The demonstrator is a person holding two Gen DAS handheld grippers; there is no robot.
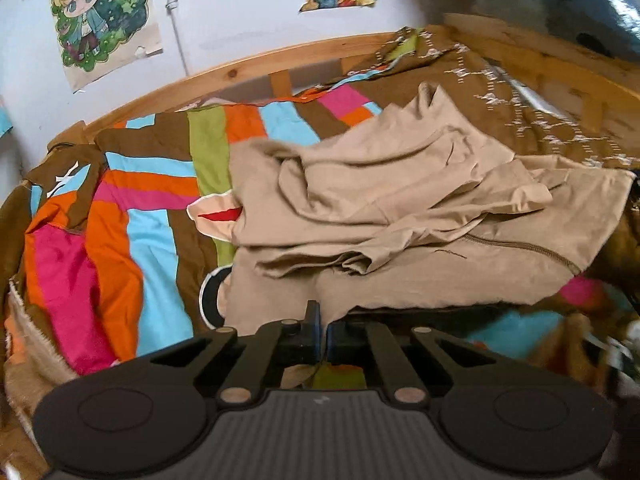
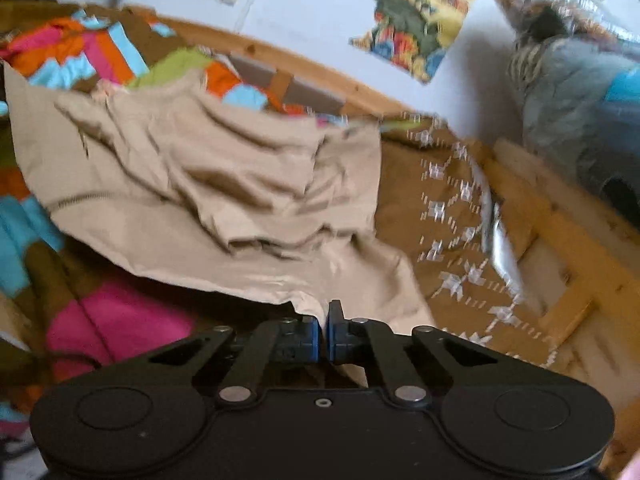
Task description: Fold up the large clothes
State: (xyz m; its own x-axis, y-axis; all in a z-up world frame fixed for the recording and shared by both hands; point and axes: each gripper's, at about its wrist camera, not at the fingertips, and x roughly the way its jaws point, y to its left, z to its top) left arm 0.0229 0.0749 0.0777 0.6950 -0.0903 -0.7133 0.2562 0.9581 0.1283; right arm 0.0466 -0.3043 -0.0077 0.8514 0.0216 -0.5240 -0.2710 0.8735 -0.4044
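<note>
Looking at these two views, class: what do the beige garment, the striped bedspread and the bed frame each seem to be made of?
Beige garment: soft matte woven or knit cloth, probably cotton; it creases and drapes limply.
Striped bedspread: matte fabric pieced in coloured panels, with visible seams.
Bed frame: light wood, likely pine; it shows grain and knots, possibly lightly varnished.

Rumpled beige garment [image 1: 400,216] lies loosely folded across the striped bedspread [image 1: 160,240].

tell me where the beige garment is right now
In both wrist views the crumpled beige cloth garment lies mid-frame on the bright striped patchwork bedspread, its near hem pinched in each claw, the wooden bed frame behind it.
</note>
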